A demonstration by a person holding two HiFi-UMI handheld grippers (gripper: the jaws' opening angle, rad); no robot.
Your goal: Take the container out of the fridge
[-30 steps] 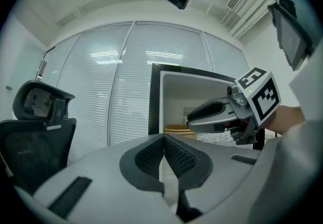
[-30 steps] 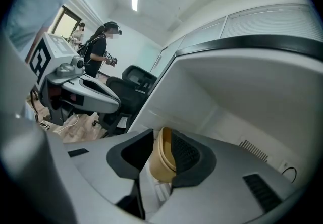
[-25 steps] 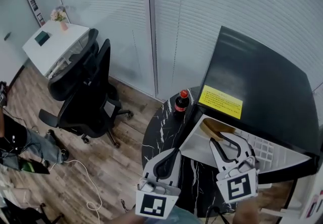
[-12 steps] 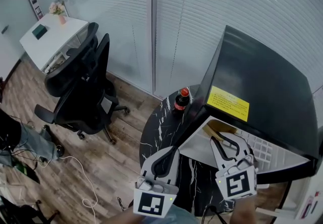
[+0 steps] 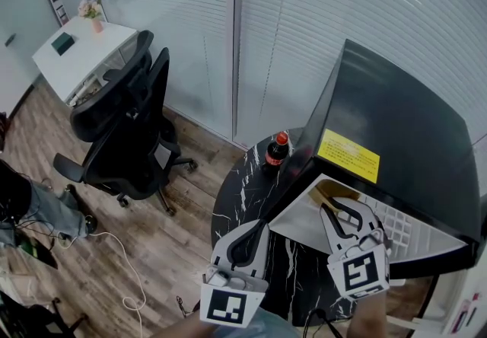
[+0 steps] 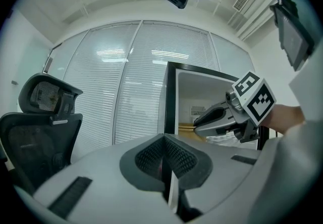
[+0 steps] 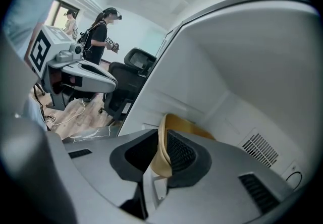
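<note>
A black mini fridge point(image 5: 396, 116) stands open on the round marble table point(image 5: 232, 203). Inside it sits a tan container point(image 5: 332, 192). My right gripper point(image 5: 329, 212) reaches into the fridge, tilted downward. In the right gripper view the container's rim point(image 7: 162, 142) stands between the pads of my right gripper point(image 7: 160, 150). Its jaws have just been closing and now press on that rim. My left gripper point(image 5: 259, 225) hovers level over the table outside the fridge. In the left gripper view the left gripper point(image 6: 164, 155) is shut with nothing in it.
A cola bottle point(image 5: 276, 152) stands on the table beside the fridge's open door. Black office chairs point(image 5: 125, 138) and a white desk point(image 5: 80, 55) stand to the left on the wood floor. Window blinds run behind. People point(image 7: 98, 36) stand farther off.
The right gripper's jaws have narrowed onto the container's rim. Both hands have stayed nearly in place. The head view has shifted slightly.
</note>
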